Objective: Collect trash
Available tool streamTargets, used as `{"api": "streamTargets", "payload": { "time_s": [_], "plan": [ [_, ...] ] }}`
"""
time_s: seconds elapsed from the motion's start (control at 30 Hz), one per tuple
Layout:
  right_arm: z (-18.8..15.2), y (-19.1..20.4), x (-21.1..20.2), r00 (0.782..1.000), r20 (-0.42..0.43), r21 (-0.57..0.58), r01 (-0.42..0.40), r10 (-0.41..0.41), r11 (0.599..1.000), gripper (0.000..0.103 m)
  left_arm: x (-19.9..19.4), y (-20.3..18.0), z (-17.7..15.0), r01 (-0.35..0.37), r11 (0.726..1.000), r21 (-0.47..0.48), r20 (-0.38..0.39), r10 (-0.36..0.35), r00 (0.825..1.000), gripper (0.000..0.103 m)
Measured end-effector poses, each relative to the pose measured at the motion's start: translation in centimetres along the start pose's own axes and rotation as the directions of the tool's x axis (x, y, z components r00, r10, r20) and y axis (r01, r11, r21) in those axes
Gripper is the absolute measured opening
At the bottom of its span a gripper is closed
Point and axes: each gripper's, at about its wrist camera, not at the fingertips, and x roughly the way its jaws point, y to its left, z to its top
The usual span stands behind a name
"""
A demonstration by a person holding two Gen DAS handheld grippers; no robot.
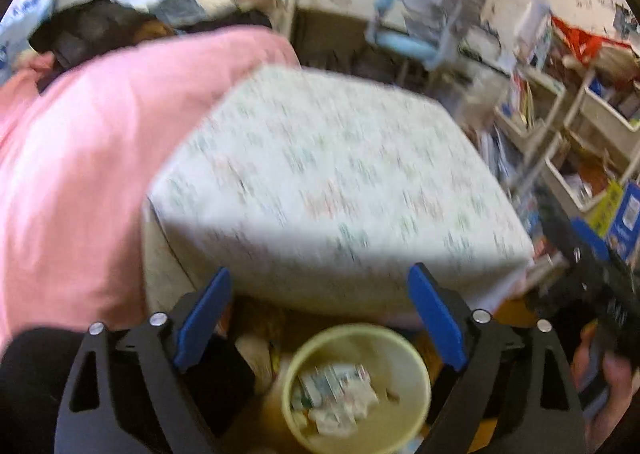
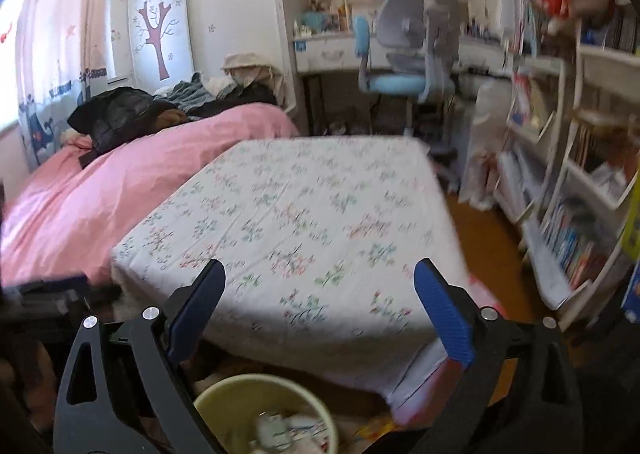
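Trash (image 1: 340, 398): crumpled paper in round pale-yellow bin (image 1: 416, 366); both grippers' blue-padded jaws wide open, empty.

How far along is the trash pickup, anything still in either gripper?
Done: crumpled trash lies in the yellow bin. In hand: nothing; left gripper and right gripper both hang open and empty above it. Left: the floral sheet shows no more trash; elsewhere I cannot tell.

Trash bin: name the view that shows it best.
Left wrist view. There the yellow trash bin shows its whole rim and the crumpled paper inside, though blurred. The right wrist view cuts it off at the bottom edge, showing only its far rim.
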Motion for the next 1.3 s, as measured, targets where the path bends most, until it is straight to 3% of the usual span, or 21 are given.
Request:
{"api": "streamTargets", "payload": {
  "time_s": [0.1, 0.3, 0.9, 1.3],
  "plan": [
    [0.3, 0.0, -0.5, 0.998, 0.05, -0.025, 0.042, -0.041, 0.999, 0.096, -0.8, 0.1, 1.6, -0.042, 0.998, 0.04, 0.085, 0.038, 0.996, 0.095],
    [0.2, 0.1, 0.4, 0.998, 0.035, -0.033, 0.057, -0.056, 0.998, 0.096, -0.6, 1.1, 2.9, -0.113, 0.992, 0.054, 0.163, 0.103, 0.981, 0.095],
    [-0.4, 1.2, 1.3, 0.998, 0.01, -0.077, 0.066, -0.065, 0.995, 0.096, -0.6, 2.7, 2.3, -0.149, 0.989, -0.013, 0.156, 0.149, 0.977, 0.095],
    [-0.6, 1.0, 1.7, 0.998, 0.005, -0.068, 0.07, -0.07, 0.995, 0.096, -0.7, 1.9, 2.2, -0.195, 0.98, 0.031, 0.197, 0.185, 0.963, 0.095]
  ]
}}
